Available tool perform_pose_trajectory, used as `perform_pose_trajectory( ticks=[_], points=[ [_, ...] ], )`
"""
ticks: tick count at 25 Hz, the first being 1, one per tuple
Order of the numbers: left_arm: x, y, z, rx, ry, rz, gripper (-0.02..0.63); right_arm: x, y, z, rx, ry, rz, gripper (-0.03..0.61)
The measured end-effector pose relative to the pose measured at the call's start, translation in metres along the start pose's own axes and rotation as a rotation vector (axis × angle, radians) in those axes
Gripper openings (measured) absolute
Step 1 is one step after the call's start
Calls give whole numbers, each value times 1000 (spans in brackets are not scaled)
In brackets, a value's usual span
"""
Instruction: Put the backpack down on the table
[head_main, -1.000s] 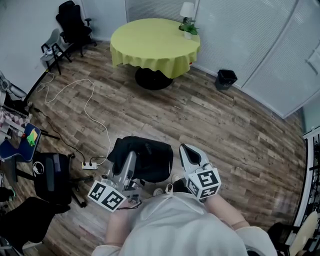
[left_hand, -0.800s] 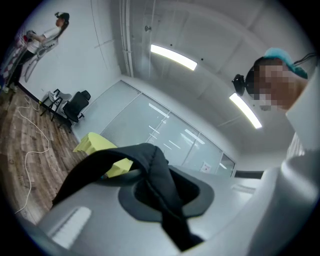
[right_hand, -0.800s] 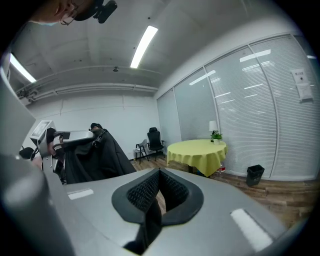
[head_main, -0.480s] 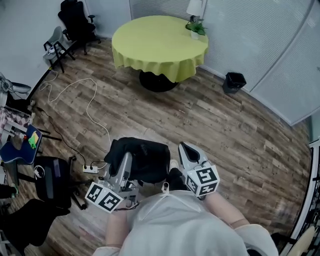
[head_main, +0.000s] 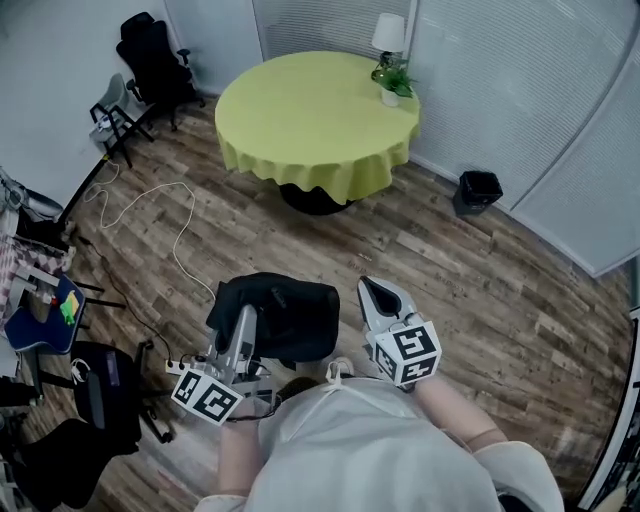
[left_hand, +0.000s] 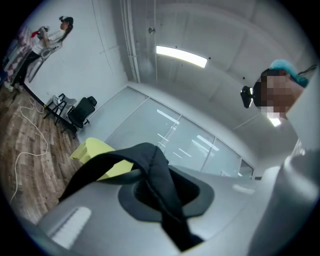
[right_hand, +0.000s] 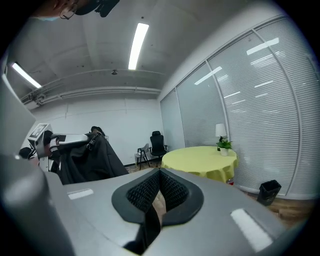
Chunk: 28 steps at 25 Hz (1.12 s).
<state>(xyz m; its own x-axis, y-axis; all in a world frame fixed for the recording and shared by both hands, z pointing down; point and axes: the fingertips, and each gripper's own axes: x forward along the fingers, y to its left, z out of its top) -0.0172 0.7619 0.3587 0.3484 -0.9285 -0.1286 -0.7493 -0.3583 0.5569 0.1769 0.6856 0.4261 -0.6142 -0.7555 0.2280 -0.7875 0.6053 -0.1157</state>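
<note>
Left claw (head_main: 246, 312): jaws closed on a black strap (left_hand: 161, 186) of the backpack (head_main: 285, 312). The strap passes between the pads and loops over the jaw tips. The backpack hangs directly ahead of this claw, clear of the wooden floor (head_main: 450, 260).

Right claw (head_main: 378, 292): jaws together. The backpack lies just beside it, on its left, apart from its tips.

The worktop (head_main: 315, 115), round with a yellow-green cloth, stands well ahead of both claws. A lamp (head_main: 389, 32) and a potted plant (head_main: 392, 82) stand at its far edge.
</note>
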Motion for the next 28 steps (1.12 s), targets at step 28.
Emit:
perform_pose_trajectory(
  ticks=[28],
  points=[
    [323,197,78,-86,173,-170,35,324,-150,50,163,115,-175,0]
  ],
)
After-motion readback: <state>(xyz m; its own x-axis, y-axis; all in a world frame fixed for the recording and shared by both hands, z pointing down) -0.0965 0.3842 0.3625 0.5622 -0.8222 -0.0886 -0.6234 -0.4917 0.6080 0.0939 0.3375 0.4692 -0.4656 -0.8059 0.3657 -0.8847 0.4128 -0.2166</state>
